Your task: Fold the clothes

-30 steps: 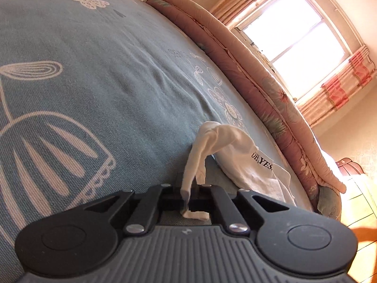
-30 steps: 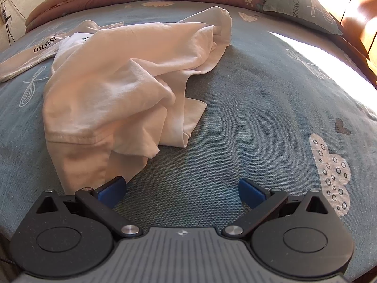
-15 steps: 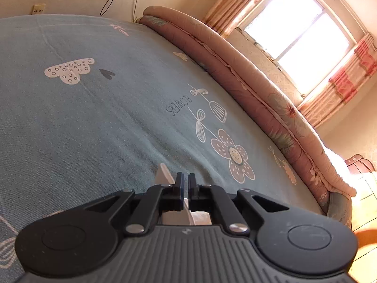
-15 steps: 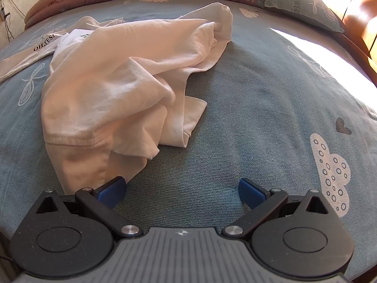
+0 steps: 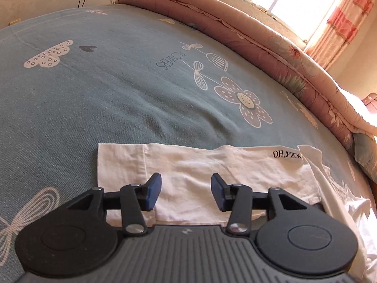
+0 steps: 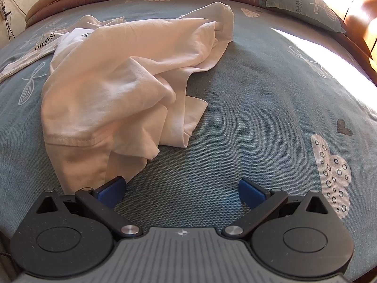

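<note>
Left wrist view is showing the left hand-held gripper (image 5: 186,192) just opening, empty, over one flattened sleeve (image 5: 188,165) on the bed (image 5: 94,106); right hand-held gripper (image 6: 182,192) is hovering spread; the shirt (image 6: 122,75) is lying crumpled, folding barely begun.

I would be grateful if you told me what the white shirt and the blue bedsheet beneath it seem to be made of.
White shirt: looks like soft cotton jersey, matte; it drapes in loose creases and has a stitched hem. Blue bedsheet: probably woven cotton, matte, with visible coarse weave and printed white flowers. Exact fibres cannot be confirmed.
</note>
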